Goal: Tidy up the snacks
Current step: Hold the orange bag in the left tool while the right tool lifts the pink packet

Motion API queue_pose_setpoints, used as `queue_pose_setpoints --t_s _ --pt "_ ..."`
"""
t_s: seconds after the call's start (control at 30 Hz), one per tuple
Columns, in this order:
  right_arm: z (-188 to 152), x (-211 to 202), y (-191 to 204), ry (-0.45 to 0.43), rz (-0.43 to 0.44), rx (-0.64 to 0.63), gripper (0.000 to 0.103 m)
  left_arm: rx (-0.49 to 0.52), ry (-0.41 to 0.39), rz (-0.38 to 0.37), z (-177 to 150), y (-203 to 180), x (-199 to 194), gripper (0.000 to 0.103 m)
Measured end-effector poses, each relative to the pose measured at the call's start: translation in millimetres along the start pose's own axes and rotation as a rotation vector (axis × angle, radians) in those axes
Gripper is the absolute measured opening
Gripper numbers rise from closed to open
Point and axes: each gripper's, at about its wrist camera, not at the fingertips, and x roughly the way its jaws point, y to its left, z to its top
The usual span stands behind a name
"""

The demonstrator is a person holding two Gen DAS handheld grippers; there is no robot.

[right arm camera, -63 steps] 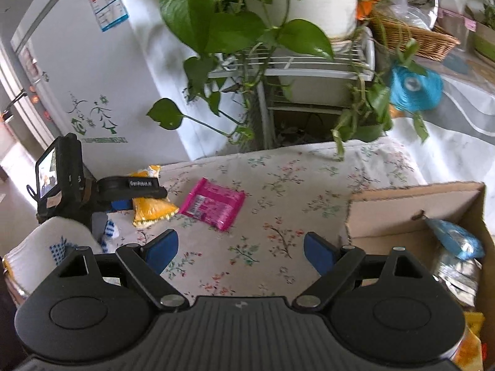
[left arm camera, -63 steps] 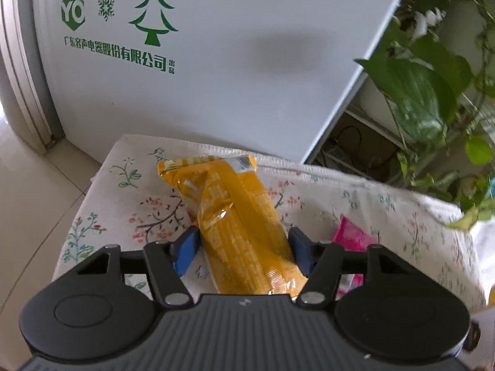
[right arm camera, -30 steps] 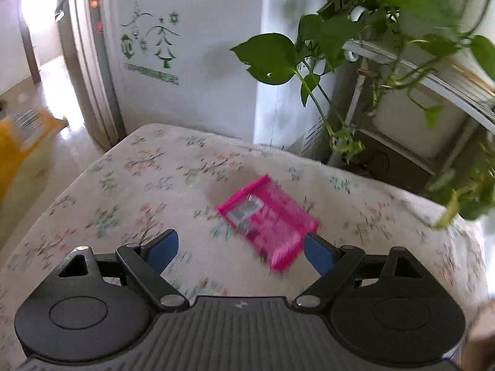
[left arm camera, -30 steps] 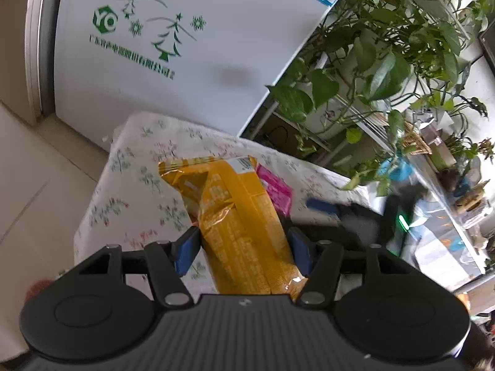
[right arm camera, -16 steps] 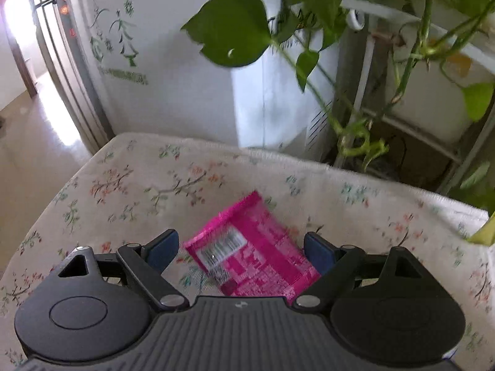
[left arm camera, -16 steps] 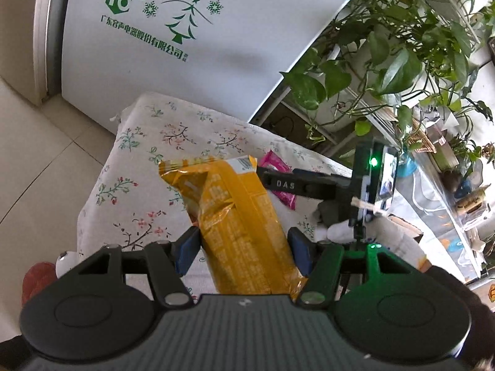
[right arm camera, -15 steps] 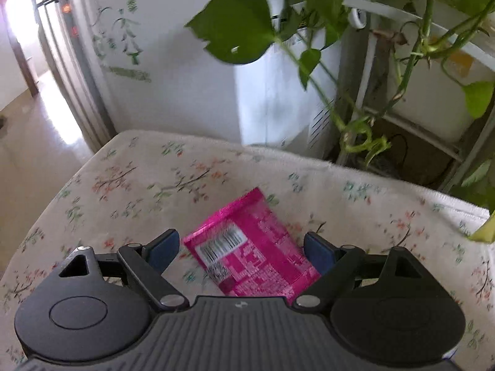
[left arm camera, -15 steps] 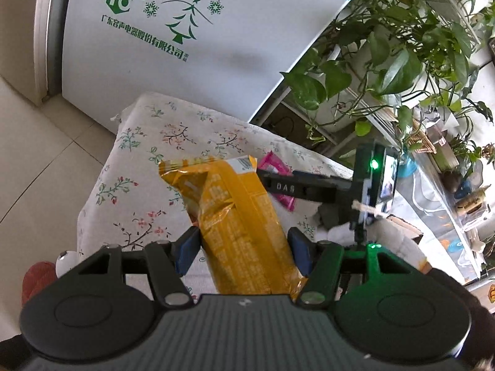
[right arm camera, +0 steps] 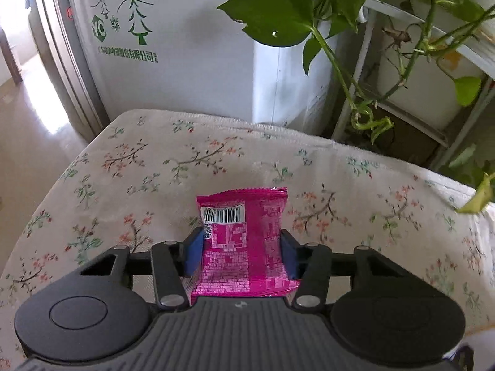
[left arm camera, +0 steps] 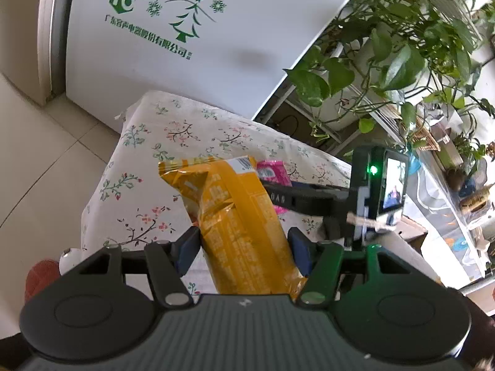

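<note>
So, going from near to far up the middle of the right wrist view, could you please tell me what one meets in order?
Right hand-held gripper shut on the pink snack packet → bare floral tablecloth → white appliance with the green tree logo.

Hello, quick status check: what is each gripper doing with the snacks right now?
Left gripper shut on yellow packet, held above table. Right gripper shut on pink packet. Nothing in the way.
</note>
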Motion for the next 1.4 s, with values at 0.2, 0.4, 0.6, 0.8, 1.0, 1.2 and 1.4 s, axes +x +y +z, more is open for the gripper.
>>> queue_pose_setpoints --t_s 0.2,0.4,0.6,0.8,1.0,1.2,1.4 --pt "-19.1 -30.5 4.3 0.003 -0.031 0.095 0.057 0.042 -0.001 0.008 -2.4 -3.2 0.2 0.061" --pt "-35.0 -67.7 11.7 -0.011 -0.079 0.146 0.057 0.082 -0.006 0.028 -5.7 -6.5 2.7 0.061" --pt "-54.9 -106.8 13.6 -0.035 -0.122 0.188 0.057 0.143 -0.017 0.045 -13.1 -13.2 2.8 0.061" --pt "-78.7 -145.2 13.7 -0.052 -0.166 0.223 0.057 0.193 -0.018 0.052 -25.1 -20.8 3.4 0.061" --pt "-101.0 -175.0 13.2 -0.076 -0.185 0.286 0.057 0.237 -0.011 0.059 -43.6 -25.7 1.8 0.061" --pt "-117.6 -190.4 14.9 -0.092 -0.193 0.327 0.057 0.274 -0.018 0.040 -60.1 -33.1 -5.3 0.056" --pt "-133.7 -204.9 18.1 -0.100 -0.209 0.354 0.057 0.291 -0.014 0.010 -73.8 -39.0 -9.8 0.056"
